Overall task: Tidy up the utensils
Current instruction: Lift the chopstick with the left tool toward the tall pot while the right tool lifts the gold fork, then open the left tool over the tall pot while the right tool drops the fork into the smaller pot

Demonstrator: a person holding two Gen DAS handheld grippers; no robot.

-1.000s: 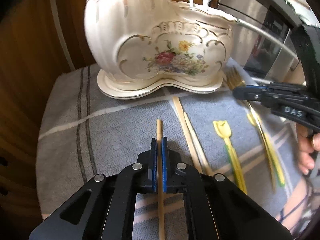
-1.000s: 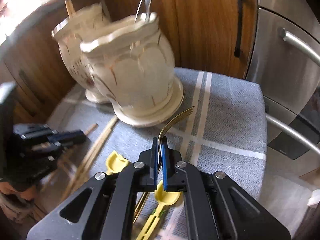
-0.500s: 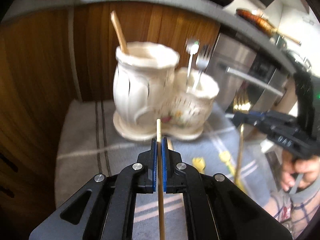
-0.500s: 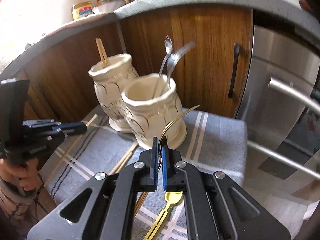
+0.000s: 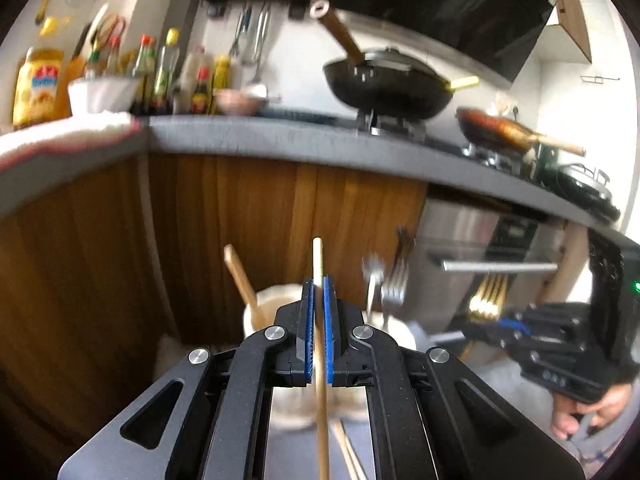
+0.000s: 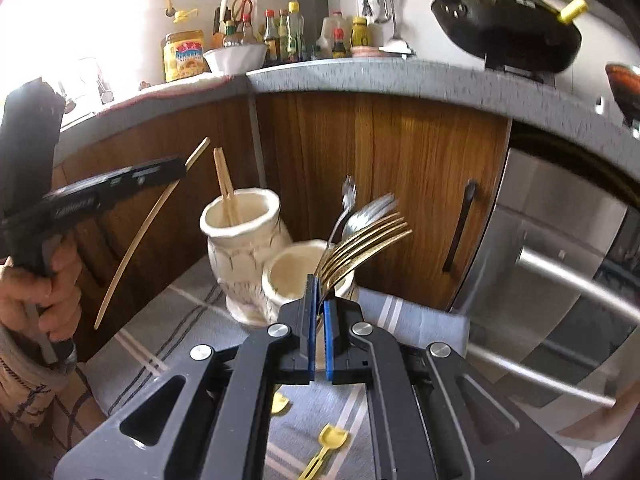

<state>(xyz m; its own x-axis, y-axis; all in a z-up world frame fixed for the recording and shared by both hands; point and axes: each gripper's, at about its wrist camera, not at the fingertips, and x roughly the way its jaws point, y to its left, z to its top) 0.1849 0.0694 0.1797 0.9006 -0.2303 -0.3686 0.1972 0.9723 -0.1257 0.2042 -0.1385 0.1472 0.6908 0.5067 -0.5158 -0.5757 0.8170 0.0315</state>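
Now, step in hand: we carry 2 utensils at once, both clear of the cloth, toward the ceramic holder (image 6: 256,256); sorting is under way, not finished.
Left gripper (image 5: 317,312): its jaws are clamped on a wooden chopstick (image 5: 318,264), which runs between the blue pads and sticks out past them, tip pointing up and away.
Right gripper (image 6: 319,312): its jaws are pressed tight on the neck of a gold fork (image 6: 372,240), tines fanned up and to the right.
Holder, tall cup (image 6: 240,220): on the left and farther off; 2 chopsticks (image 6: 224,184) already stand in it.
Holder, short cup (image 6: 296,268): on the right and nearer; it holds a silver fork (image 6: 349,194) and a silver spoon (image 6: 368,212).
Cloth (image 6: 416,320): grey, striped, under the holder; yellow plastic pieces (image 6: 332,438) lie near us on it, and 2 more chopsticks (image 5: 348,452) show below the left gripper.
Next move, left: we judge that the chopstick must be tipped upright over the tall cup, then let go.
Next move, right: we judge that the fork belongs in the short cup, handle down, threaded past the silverware already there.
Caution: both hands converge on 1 holder, so we would expect them to crowd each other.
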